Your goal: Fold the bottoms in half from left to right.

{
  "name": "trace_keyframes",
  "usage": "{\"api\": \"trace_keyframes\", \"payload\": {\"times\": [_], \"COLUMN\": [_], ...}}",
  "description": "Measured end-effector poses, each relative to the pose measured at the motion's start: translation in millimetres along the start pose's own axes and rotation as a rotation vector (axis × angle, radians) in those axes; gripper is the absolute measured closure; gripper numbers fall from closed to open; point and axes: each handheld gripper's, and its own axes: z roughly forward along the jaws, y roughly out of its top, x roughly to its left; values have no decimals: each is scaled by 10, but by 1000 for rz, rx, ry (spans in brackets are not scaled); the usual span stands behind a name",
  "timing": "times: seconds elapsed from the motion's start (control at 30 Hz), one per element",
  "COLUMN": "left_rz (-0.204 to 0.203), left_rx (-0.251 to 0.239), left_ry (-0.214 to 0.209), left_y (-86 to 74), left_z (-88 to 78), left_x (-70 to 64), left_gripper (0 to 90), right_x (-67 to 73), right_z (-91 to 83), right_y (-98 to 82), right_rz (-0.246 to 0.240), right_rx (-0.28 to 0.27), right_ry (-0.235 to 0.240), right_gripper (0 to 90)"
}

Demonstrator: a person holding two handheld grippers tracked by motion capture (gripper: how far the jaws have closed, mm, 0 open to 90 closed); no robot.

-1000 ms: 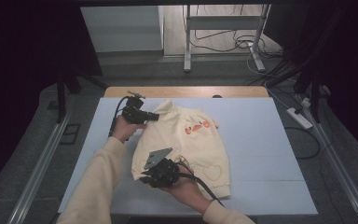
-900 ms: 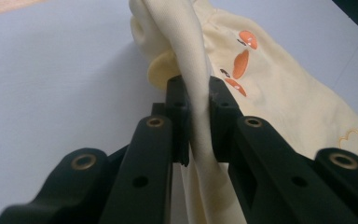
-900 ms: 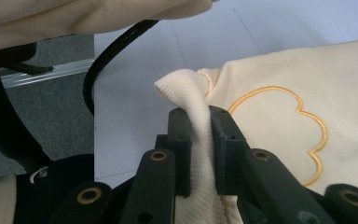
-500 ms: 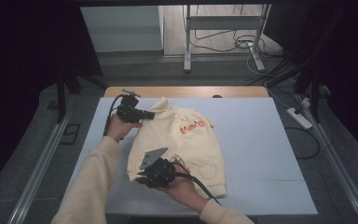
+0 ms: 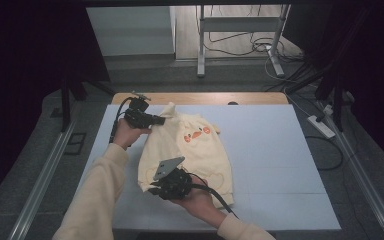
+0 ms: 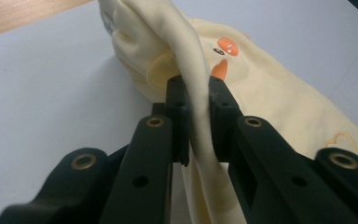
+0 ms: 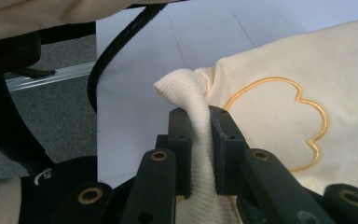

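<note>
A pale yellow sweatshirt [image 5: 192, 150] with an orange duck face lies on the light blue counter [image 5: 280, 165], left of its middle. The left hand-held gripper [image 5: 156, 120] is clenched on a fold of the garment at its far left corner; in the left gripper view that fold [image 6: 198, 116] runs pinched between the black jaws and is lifted off the counter. The right hand-held gripper [image 5: 154, 189] is clenched on the ribbed hem at the near left corner, and in the right gripper view the ribbed band [image 7: 193, 126] is squeezed between its jaws beside an orange stitched outline [image 7: 279, 121]. A black cable [image 5: 220, 200] trails from the right hand-held gripper across the near hem. A bare wooden strip [image 5: 200, 97] edges the counter's far side. On the floor beyond stand metal table legs [image 5: 200, 45] with loose cables [image 5: 250, 47], and a white power strip [image 5: 321, 126] lies to the right.
</note>
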Motion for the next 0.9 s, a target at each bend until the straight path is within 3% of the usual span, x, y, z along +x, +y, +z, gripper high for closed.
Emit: {"api": "trace_keyframes", "payload": {"times": [0.47,0.6,0.9], "left_rz": [-17,-21,-36], "left_rx": [-8,-4,-7], "left_ry": [-15,-20,-34], "left_y": [50,62,51], "left_z": [174,241,316], "left_x": [-85,-105,-121], "left_gripper": [811,810,810], "right_x": [-51,-80,-111], "right_z": [-238,-307,-455], "right_y": [-225,-279,-393], "right_rz": [37,79,102], "right_rx": [-16,-27,-35], "right_ry": [-28,-24,-45], "right_gripper": [798,799,798]}}
